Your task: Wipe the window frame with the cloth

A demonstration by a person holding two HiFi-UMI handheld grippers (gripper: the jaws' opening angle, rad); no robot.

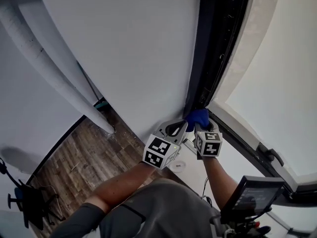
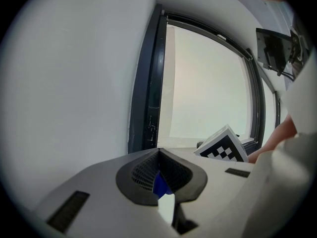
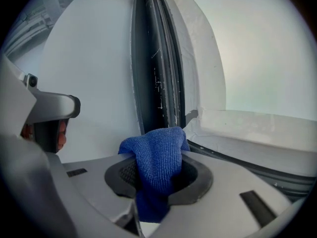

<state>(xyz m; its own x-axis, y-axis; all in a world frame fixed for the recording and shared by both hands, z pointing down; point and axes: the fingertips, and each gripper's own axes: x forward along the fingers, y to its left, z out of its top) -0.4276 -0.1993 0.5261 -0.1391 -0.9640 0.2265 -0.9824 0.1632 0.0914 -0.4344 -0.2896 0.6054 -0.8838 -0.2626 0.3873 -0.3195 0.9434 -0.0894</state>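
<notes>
We have the right claw clamped on the blue cloth, bunched end right at the foot of the dark window frame, seemingly ready to run up its channel (left claw pinched together, idle alongside).

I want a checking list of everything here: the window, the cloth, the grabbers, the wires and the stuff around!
Surface: dark window frame with whitish scratches; white sill beside it.
Job's things: blue cloth, near the frame's lower corner.
Clutter: small round white thing, unclear what it is.
Grippers: right gripper shut on the cloth; left gripper has its jaws together, with a blue sliver showing behind them.
Cables: thin cable by the right forearm.
Surroundings: white wall, white pipe, wood floor, screen.
</notes>
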